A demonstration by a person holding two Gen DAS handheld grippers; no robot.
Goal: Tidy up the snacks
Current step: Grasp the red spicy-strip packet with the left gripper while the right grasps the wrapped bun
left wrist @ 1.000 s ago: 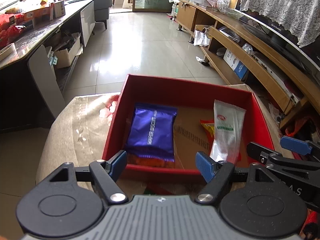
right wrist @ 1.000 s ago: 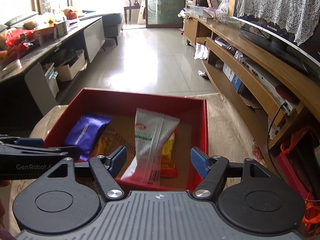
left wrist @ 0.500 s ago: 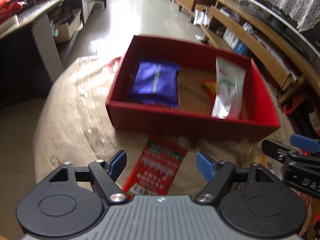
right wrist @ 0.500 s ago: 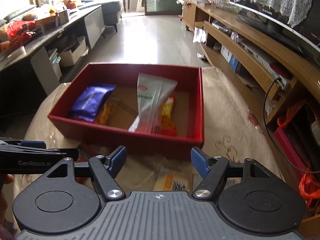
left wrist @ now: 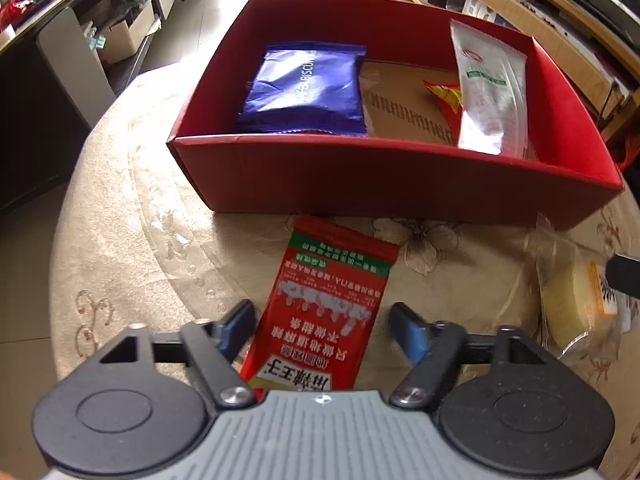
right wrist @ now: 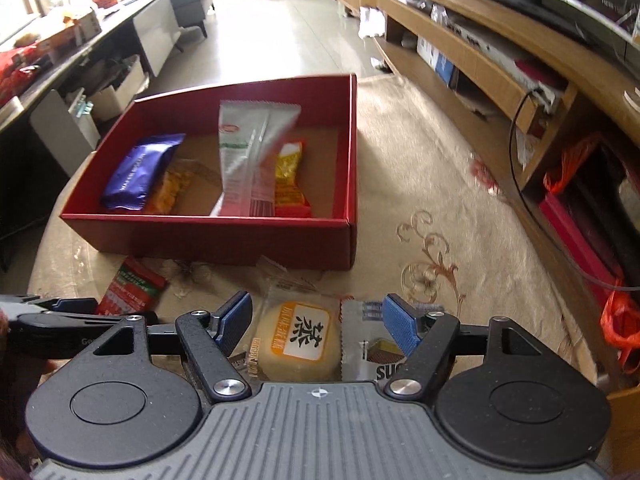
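While the red snack packet (left wrist: 332,304) lies flat on the bench (left wrist: 132,240), just in front of the red box (left wrist: 380,176), my left gripper (left wrist: 322,326) stands over its near end. Its jaws are apart and closing, with the packet between them; the left blue pad seems to be at the packet's edge, the right pad is clear of it, so nothing is clamped.

My right gripper (right wrist: 316,322) has its jaws apart too, holding nothing. Between them, on the bench, lies the round yellow cake in clear wrap (right wrist: 298,340), and beside it, under my right pad, a silver sachet (right wrist: 366,344). In this view the left gripper shows at the left edge, over the red packet.

Inside the red box a blue biscuit bag (left wrist: 304,88) lies at the left on an orange packet (right wrist: 170,192). A long white-green pouch (left wrist: 486,92) leans on the far wall at the right, over a yellow-red packet (right wrist: 290,178).

A beige flowered cloth covers the bench. Beyond it are a shiny tiled floor (right wrist: 280,36) and a long wooden shelf unit (right wrist: 500,56) at the right.
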